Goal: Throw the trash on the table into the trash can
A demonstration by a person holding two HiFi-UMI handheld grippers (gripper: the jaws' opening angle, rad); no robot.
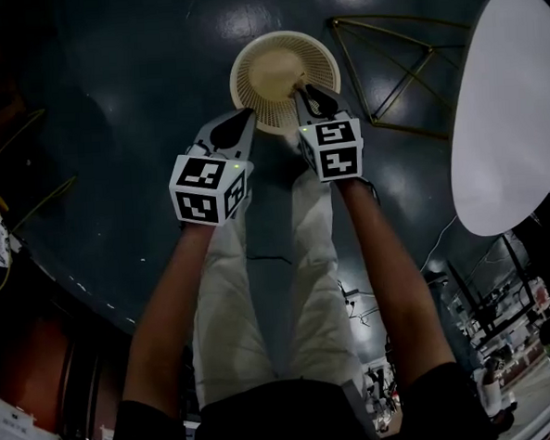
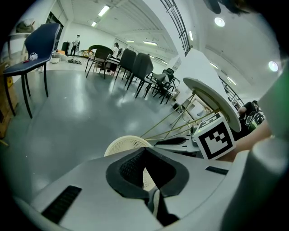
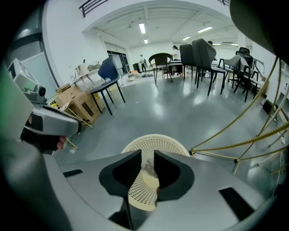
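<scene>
Two tongs are held out in front of the person, both angled down toward the trash can.

- Left tongs (image 1: 240, 117): the jaws are closed tip to tip with nothing in them. The left gripper view shows only a sliver of cream mesh through the slit behind the tips. In the head view the tips sit at the can's near rim, on its left side.
- Trash can (image 1: 246, 56): a round cream perforated basket, upright on the dark glossy floor (image 1: 110, 104). It stands ahead of the two tongs, with one on either side of its near edge.
- Right tongs (image 3: 145, 156): the jaws stand a narrow gap apart and the pads are not clamped on anything. In the head view the tips reach over the can's mouth on the near right side.
- Scrap (image 3: 148, 165): a small, crumpled, greyish piece. It shows in that gap in the right gripper view, with the can's perforated inner wall behind it. Whether it touches either pad cannot be made out.
- Right of the can, a gold wire frame (image 1: 387, 68) stands on the floor close beside it.
- Far right in the head view is the white oval table (image 1: 510, 107), well apart from the can.
</scene>
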